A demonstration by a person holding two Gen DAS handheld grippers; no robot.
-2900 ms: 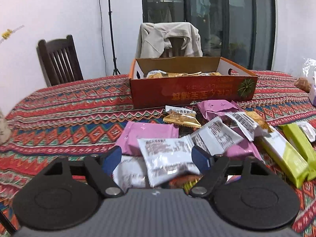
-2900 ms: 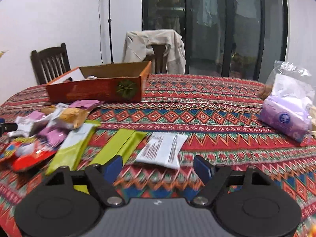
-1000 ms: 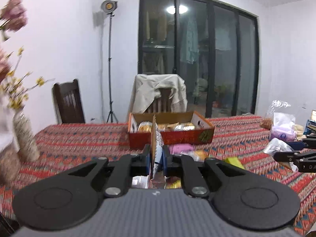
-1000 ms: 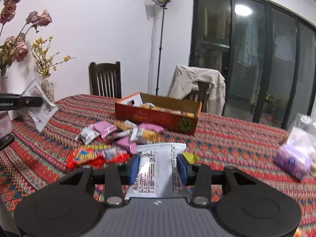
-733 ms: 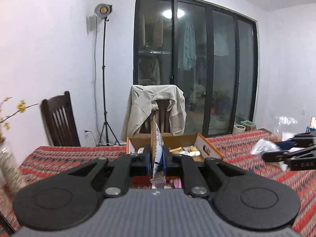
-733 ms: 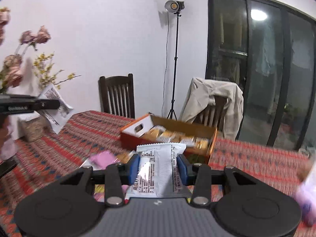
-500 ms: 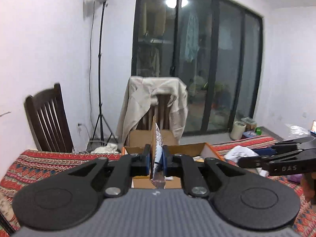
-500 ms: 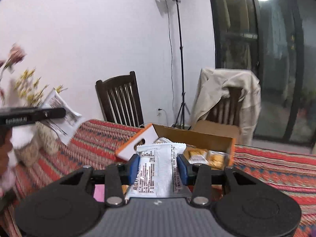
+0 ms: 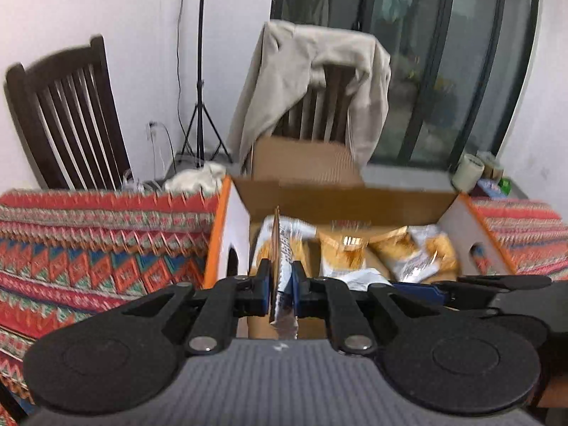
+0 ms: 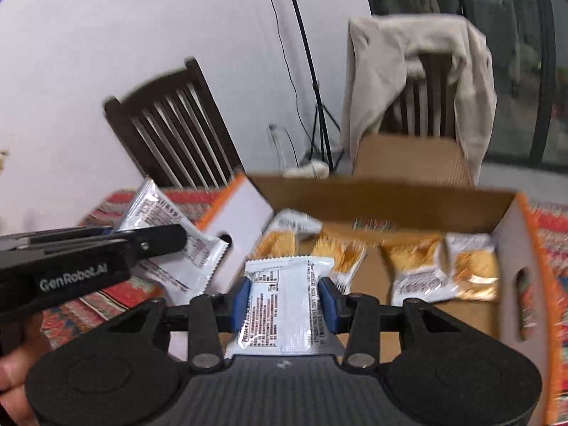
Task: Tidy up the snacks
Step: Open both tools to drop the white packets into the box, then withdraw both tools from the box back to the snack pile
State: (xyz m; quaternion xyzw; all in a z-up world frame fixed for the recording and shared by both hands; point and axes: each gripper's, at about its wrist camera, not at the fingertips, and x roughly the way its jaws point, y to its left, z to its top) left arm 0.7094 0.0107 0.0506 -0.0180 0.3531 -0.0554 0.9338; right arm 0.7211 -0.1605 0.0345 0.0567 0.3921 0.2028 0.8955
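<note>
Left gripper clamps an edge-on snack packet above the cardboard box left wall; right gripper grips a flat white packet over the box's open interior.

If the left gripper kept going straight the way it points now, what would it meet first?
Probably the orange-and-white snack packets lying inside the cardboard box, just beyond the packet the left gripper holds edge-on; depth is hard to judge.
</note>
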